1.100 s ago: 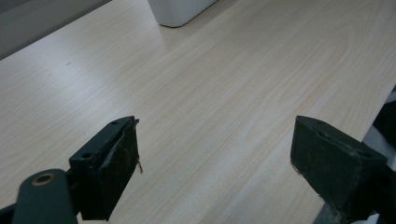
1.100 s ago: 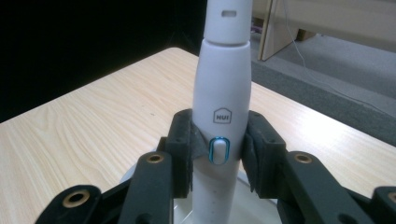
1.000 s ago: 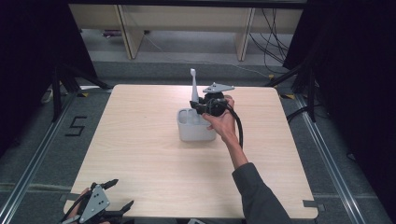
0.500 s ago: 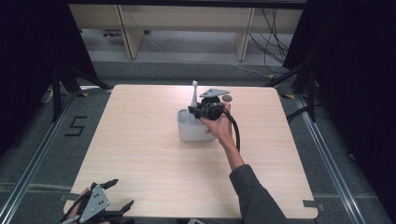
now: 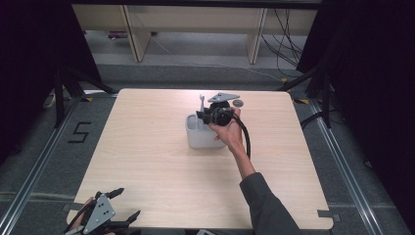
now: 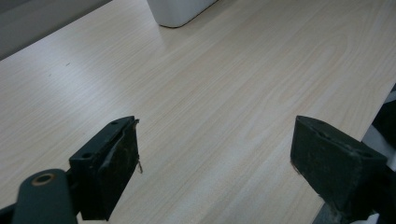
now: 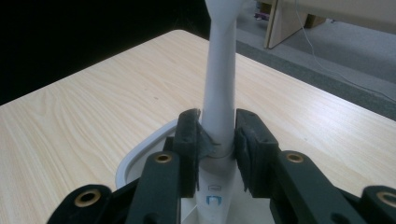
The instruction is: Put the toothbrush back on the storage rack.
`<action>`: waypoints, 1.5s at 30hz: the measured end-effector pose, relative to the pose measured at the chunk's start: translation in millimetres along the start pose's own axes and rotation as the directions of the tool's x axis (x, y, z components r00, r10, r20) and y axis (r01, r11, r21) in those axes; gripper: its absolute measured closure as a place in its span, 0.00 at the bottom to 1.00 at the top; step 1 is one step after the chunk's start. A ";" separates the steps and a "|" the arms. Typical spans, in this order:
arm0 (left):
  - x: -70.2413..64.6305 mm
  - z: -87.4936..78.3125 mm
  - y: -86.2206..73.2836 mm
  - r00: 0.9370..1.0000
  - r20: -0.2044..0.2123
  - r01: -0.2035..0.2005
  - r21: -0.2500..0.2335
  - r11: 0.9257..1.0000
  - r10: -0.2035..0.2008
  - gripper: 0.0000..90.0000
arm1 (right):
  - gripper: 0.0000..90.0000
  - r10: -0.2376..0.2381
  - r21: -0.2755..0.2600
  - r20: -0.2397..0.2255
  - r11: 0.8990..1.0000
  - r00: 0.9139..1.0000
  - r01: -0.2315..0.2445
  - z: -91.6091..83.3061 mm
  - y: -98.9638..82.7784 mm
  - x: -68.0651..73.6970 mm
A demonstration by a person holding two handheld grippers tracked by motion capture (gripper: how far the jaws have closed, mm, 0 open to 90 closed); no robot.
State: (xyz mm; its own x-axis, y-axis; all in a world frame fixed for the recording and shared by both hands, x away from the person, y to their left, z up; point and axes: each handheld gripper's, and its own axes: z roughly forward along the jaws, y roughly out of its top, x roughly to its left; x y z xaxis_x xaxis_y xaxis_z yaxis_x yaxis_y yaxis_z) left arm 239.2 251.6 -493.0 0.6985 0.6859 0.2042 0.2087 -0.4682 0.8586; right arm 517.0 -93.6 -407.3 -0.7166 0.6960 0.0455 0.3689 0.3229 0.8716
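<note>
A white container (image 5: 200, 134) is sitting near the middle of a light wooden table (image 5: 147, 161), and everything here is placed by it. A white utensil handle (image 7: 219, 79) is standing in the container, its long axis running nearly upright, with its top end pointing up and away past the container's far rim. The right gripper (image 7: 217, 140) is hovering directly over the container, held by a hand (image 5: 227, 132) reaching in from the container's right. The handle is sitting squarely between its two pads (image 7: 189, 140), which have just been closing and are now pressing on its lower stretch. The left gripper (image 6: 212, 163) is resting far from the container, at the table's near left corner, jaws spread wide with bare tabletop between them.
</note>
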 end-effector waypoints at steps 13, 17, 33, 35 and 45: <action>-0.4 0.6 -0.4 1.000 -0.004 0.002 -0.011 1.000 -0.002 0.16 | 0.49 0.016 0.013 0.023 1.000 1.000 -0.016 0.3 -1.3 4.2; -0.6 0.4 -0.4 1.000 -0.003 0.003 -0.009 1.000 -0.003 0.16 | 0.41 0.022 0.003 0.014 1.000 1.000 -0.022 -3.7 0.0 4.4; -0.2 -0.1 -0.2 1.000 -0.001 0.005 0.006 1.000 -0.005 0.16 | 0.34 0.045 -0.004 0.029 0.999 0.999 -0.044 -21.3 1.9 6.1; -0.5 0.3 -0.7 1.000 -0.004 0.008 -0.003 1.000 -0.008 0.16 | 0.33 0.024 -0.013 0.028 1.000 0.999 -0.023 -21.6 1.4 4.8; -0.1 -0.2 -0.7 1.000 -0.001 -0.002 0.012 1.000 0.002 0.16 | 0.29 0.007 -0.030 0.027 1.000 1.000 -0.007 -35.1 -3.4 9.6</action>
State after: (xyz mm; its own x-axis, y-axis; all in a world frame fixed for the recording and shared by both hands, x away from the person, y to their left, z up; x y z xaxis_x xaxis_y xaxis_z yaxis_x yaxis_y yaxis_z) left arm 238.8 251.9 -493.6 0.6979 0.6858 0.2065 0.2154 -0.4760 0.8526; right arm 488.1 -110.6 -392.8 -0.6977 0.7154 0.0388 0.3560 0.2991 0.8853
